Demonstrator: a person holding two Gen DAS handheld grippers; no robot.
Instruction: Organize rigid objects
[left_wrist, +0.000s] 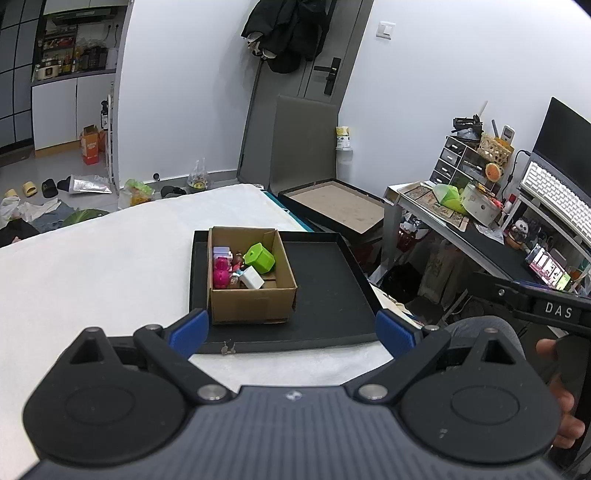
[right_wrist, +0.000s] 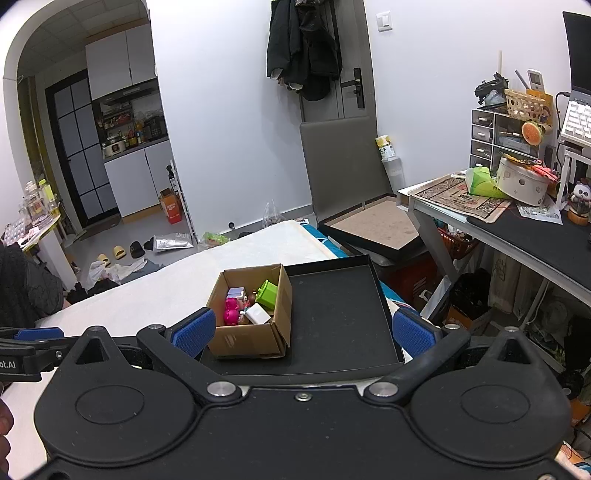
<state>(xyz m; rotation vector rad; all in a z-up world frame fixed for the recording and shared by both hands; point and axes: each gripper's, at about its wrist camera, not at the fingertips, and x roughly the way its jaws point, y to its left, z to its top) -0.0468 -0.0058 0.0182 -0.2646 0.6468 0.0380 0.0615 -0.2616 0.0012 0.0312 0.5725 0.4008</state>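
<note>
White bed (left_wrist: 92, 266) underneath everything. On it, black tray (left_wrist: 325, 295), mostly bare. In the tray's left part, open cardboard box (left_wrist: 255, 302) holding small toys: green block (left_wrist: 260, 256) (tilted), pink figure (left_wrist: 221, 275), white cube (left_wrist: 253, 277). Nearest the cameras, left tool (left_wrist: 291, 330) spread wide, pinching nothing, box just ahead between its blue pads. Right tool (right_wrist: 303, 330) likewise spread and empty, box ahead toward its left pad.
</note>
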